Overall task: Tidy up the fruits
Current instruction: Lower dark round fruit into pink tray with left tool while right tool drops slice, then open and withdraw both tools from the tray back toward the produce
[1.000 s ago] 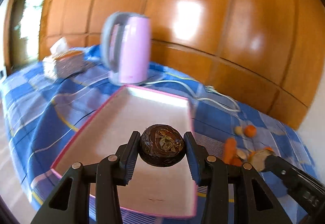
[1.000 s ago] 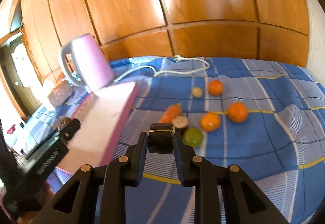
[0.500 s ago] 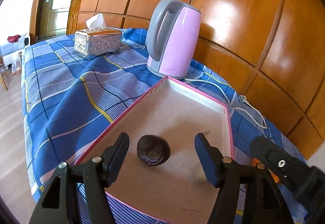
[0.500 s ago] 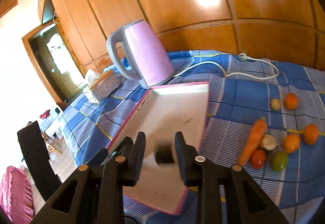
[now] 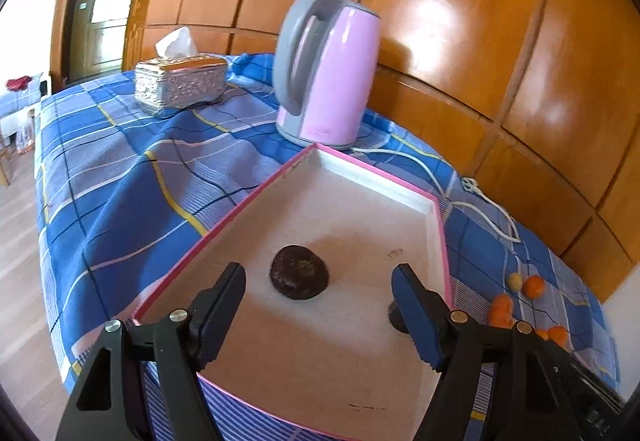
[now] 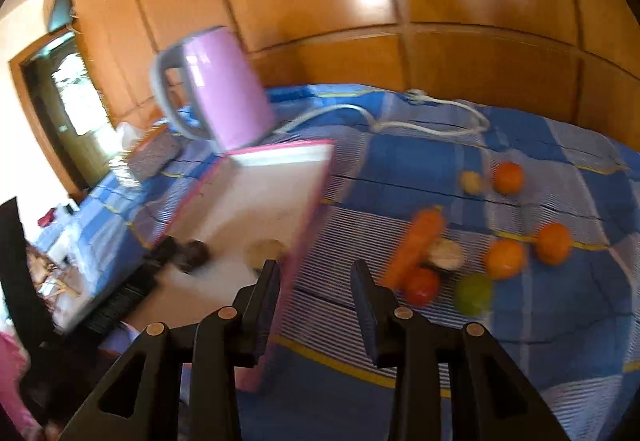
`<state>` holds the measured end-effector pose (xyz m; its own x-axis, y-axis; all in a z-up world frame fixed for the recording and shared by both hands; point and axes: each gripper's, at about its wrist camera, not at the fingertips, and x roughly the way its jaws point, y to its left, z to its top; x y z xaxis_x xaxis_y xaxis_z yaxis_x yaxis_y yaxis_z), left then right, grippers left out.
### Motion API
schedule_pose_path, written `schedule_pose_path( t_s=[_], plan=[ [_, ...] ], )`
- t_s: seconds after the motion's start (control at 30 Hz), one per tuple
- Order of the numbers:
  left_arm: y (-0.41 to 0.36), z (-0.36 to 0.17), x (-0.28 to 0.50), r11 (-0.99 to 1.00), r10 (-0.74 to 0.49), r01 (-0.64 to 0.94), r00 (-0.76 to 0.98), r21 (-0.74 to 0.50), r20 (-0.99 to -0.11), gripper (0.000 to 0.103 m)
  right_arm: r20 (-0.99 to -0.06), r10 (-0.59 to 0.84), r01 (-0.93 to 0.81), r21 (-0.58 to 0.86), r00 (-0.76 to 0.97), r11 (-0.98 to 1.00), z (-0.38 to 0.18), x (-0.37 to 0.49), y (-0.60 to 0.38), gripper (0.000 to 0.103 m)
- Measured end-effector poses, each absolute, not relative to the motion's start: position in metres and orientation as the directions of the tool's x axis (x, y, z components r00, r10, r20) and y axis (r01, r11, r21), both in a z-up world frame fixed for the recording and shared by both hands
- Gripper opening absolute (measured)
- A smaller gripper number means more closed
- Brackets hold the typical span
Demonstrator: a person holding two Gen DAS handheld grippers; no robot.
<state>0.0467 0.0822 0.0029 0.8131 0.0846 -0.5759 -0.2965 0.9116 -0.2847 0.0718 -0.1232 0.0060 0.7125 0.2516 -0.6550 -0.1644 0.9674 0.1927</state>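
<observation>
A pink-rimmed white tray [image 5: 438, 205] lies on the blue checked cloth. A dark brown round fruit [image 5: 299, 277] rests in it, just beyond my open, empty left gripper [image 5: 318, 287]. A second dark piece [image 5: 394, 317] shows partly behind my left gripper's right finger; in the right wrist view it looks pale-topped [image 6: 266, 251]. My right gripper [image 6: 316, 283] is open and empty above the tray's right rim [image 6: 308, 217]. Oranges [image 6: 505, 258], a carrot [image 6: 416, 247], a red fruit [image 6: 422, 286] and a green fruit [image 6: 474, 293] lie on the cloth to the right.
A pink kettle [image 5: 328, 69] stands behind the tray, its white cord [image 5: 480, 197] trailing right. A silver tissue box [image 5: 178, 83] sits at the far left. Wooden panels [image 5: 460, 21] back the table. The table edge drops to the floor on the left.
My left gripper opened and left the dark fruit in the tray. My right gripper swung over the tray, dropped its dark piece there and now stands open at the right rim.
</observation>
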Motion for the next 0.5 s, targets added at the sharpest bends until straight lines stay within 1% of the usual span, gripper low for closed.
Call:
schedule_pose_path(
  t_s=[0.07,0.3,0.33,0.37,0.4,0.5],
  plan=[
    [0.077,0.003,0.047,0.922,0.066,-0.270,0.815,-0.276,-0.576,0.077,-0.671,0.197,-0.082,0.200,0.714,0.976,-0.001,0.071,-0.145,0.037],
    [0.050,0.006,0.050,0.961,-0.044,-0.125,0.814,-0.247,-0.580,0.079,-0.701,0.094,0.141,0.270,0.707,0.953,-0.014,0.068,-0.206,0.037],
    [0.047,0.007,0.050,0.964,-0.054,-0.108,0.815,-0.242,-0.577,0.082,-0.709,0.091,0.166,0.285,0.700,0.944,-0.017,0.068,-0.214,0.037],
    [0.043,0.007,0.050,0.966,-0.070,-0.088,0.814,-0.241,-0.577,0.086,-0.713,0.089,0.177,0.291,0.695,0.940,-0.018,0.068,-0.218,0.037],
    [0.039,0.007,0.050,0.968,-0.089,-0.066,0.812,-0.241,-0.577,0.087,-0.719,0.084,0.193,0.295,0.690,0.936,-0.020,0.068,-0.223,0.037],
    [0.029,0.010,0.047,0.976,-0.088,-0.041,0.820,-0.212,-0.566,0.087,-0.729,0.076,0.216,0.298,0.680,0.930,-0.024,0.069,-0.233,0.037]
  ],
)
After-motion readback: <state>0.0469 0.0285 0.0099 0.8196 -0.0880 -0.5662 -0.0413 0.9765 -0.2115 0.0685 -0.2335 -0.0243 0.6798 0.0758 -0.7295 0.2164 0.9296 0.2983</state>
